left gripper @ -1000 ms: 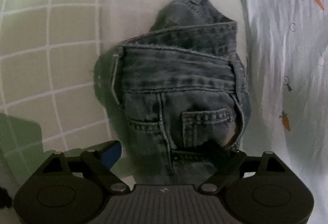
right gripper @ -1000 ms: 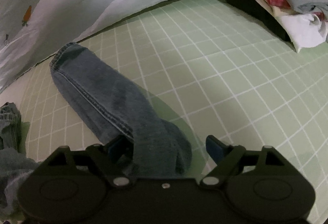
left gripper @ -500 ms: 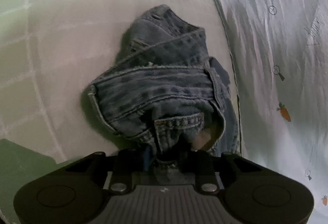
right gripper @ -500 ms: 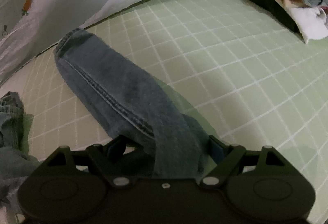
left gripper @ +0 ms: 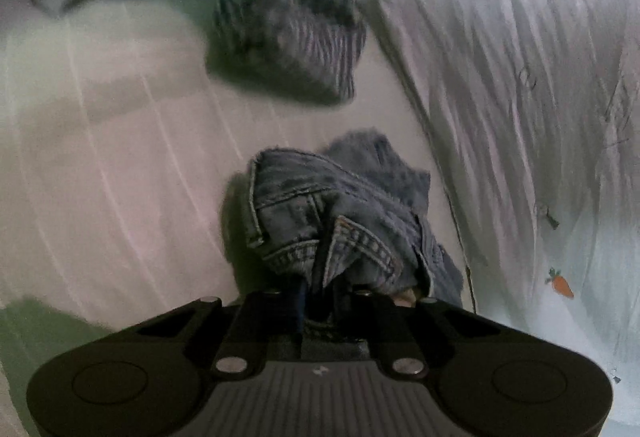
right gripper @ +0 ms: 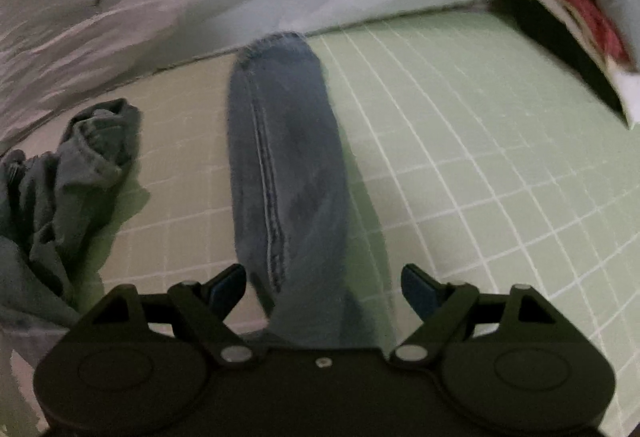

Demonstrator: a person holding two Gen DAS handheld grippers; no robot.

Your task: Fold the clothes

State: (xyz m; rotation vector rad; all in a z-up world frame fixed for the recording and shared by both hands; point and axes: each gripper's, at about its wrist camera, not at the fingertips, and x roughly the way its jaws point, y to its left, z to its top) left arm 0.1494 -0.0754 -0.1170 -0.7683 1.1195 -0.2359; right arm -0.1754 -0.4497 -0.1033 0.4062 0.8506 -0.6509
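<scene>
Pinching the bunched waistband of the jeans (left gripper: 332,233) in the left claw (left gripper: 326,297), jaws pressed together on the denim, probably to lift that end off the green checked mat (right gripper: 460,165) for straightening. Spread wide on the right claw (right gripper: 324,287), straddling the trouser leg (right gripper: 284,165) without gripping, striped shirt (left gripper: 288,21) heaped well apart.

Left gripper (left gripper: 326,301) closed on bunched denim jeans (left gripper: 340,221), waistband and pocket stitching crumpled just ahead of the fingers. Jeans lie on the grid-lined mat (left gripper: 120,165), close to its right edge. Striped garment (left gripper: 288,37) farther ahead, blurred. Carrot-print sheet (left gripper: 520,117) borders the right edge.
</scene>
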